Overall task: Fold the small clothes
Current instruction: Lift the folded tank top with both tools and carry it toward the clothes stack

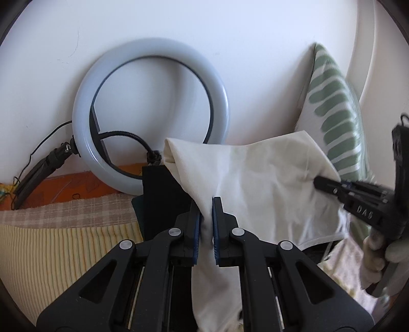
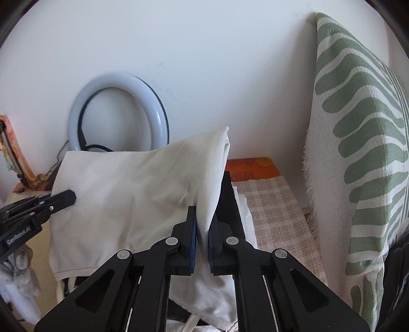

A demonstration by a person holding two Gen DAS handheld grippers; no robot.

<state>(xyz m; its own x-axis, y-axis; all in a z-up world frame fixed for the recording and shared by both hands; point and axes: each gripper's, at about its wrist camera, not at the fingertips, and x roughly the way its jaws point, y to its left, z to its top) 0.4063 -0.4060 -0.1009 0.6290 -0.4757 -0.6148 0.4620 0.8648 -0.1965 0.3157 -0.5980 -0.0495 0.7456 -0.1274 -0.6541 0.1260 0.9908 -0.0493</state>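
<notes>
White wall (image 1: 179, 23) behind; ring light (image 1: 150, 112) leaning against it on left, green-and-white leaf-pattern cushion (image 2: 358, 153) upright on right. Below: checked beige cloth (image 2: 278, 212) over bed, orange patterned fabric (image 2: 250, 166) at far edge, yellow striped fabric (image 1: 64, 252) nearer on left. Cream-white garment (image 1: 255, 178) held up off bed, stretched between both tools. Left gripper (image 1: 206, 219): jaws clenched on one bunched edge of garment, fabric running down between blue pads (image 1: 216, 229). Right gripper (image 2: 202, 229): jaws likewise clamped on opposite edge, folded corner rising above tips. Dark item (image 1: 156, 194) behind garment, kind unclear. Pale hem of garment hanging at bottom
</notes>
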